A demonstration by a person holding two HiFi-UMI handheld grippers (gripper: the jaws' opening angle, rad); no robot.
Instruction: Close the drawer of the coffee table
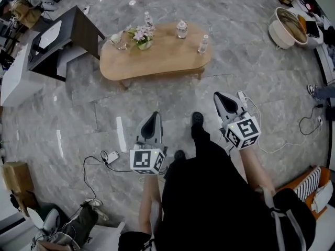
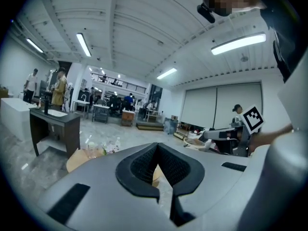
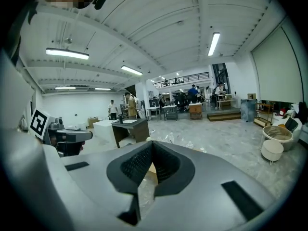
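Note:
The bean-shaped wooden coffee table (image 1: 167,56) stands on the grey marble floor, well ahead of me. On it are a small pot of flowers (image 1: 141,35), a glass jar (image 1: 181,29) and a small bottle (image 1: 202,45). Its drawer cannot be made out under the tabletop from above. My left gripper (image 1: 152,115) and right gripper (image 1: 220,95) are both held in the air short of the table, pointing toward it, shut and holding nothing. In the left gripper view the black pads (image 2: 139,165) meet at the left gripper's tip (image 2: 157,149). The right gripper's tip (image 3: 152,146) looks the same, with a sliver of table (image 3: 151,170) behind it.
A dark desk (image 1: 73,30) and a white cabinet (image 1: 15,80) stand left of the table. A round white basket (image 1: 285,27) is at the far right. Cables and a plug box (image 1: 111,157) lie on the floor by my feet, with another cable (image 1: 275,149) to the right. People stand far off.

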